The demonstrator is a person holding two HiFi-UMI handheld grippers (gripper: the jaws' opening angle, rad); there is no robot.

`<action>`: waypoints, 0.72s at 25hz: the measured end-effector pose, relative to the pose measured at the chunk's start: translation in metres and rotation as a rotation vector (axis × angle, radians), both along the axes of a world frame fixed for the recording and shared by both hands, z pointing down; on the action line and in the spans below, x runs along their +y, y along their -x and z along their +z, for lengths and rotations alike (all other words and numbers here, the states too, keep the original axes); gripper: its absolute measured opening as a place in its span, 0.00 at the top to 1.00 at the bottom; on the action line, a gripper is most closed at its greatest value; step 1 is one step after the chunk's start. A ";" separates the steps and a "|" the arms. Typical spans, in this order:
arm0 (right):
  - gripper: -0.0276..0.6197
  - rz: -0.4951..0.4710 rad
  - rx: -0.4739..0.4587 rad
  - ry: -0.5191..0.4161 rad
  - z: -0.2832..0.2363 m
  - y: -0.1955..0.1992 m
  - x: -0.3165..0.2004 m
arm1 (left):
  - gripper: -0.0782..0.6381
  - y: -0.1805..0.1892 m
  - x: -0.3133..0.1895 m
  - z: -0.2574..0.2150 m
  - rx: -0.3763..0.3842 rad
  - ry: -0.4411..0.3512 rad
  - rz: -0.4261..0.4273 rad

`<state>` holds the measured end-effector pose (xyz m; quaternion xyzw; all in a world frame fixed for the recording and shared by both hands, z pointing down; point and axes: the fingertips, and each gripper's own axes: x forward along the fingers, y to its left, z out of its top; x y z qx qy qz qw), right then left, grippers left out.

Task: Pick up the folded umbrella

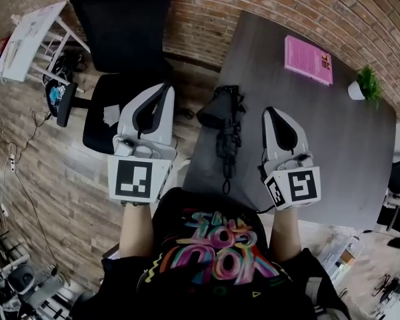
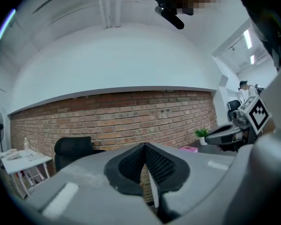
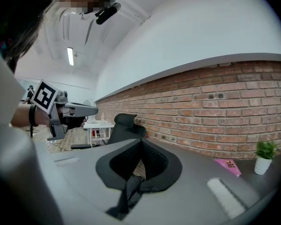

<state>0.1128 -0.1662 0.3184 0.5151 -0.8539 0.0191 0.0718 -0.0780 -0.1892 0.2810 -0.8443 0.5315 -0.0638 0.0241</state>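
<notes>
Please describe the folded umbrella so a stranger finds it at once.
Look at the dark grey table by the brick wall. Near its left edge lies the folded umbrella: the only long black thing there, unlike the pink book and potted plant.

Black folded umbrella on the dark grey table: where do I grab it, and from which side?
Grip the black folded umbrella across its slim middle, just this side of the bulky bunched far end. It lies lengthwise near the dark grey table's left edge, so come down from above with the right tool, opened first. The thin trailing strap is probably too loose.
</notes>
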 end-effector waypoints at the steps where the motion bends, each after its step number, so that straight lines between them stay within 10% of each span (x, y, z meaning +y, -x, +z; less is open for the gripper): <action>1: 0.96 0.011 0.001 0.001 0.000 -0.001 0.000 | 0.89 -0.002 -0.003 -0.001 0.003 -0.003 0.013; 18: 0.95 0.068 0.020 0.033 0.013 0.001 -0.002 | 0.89 -0.012 -0.016 0.003 0.019 0.009 0.099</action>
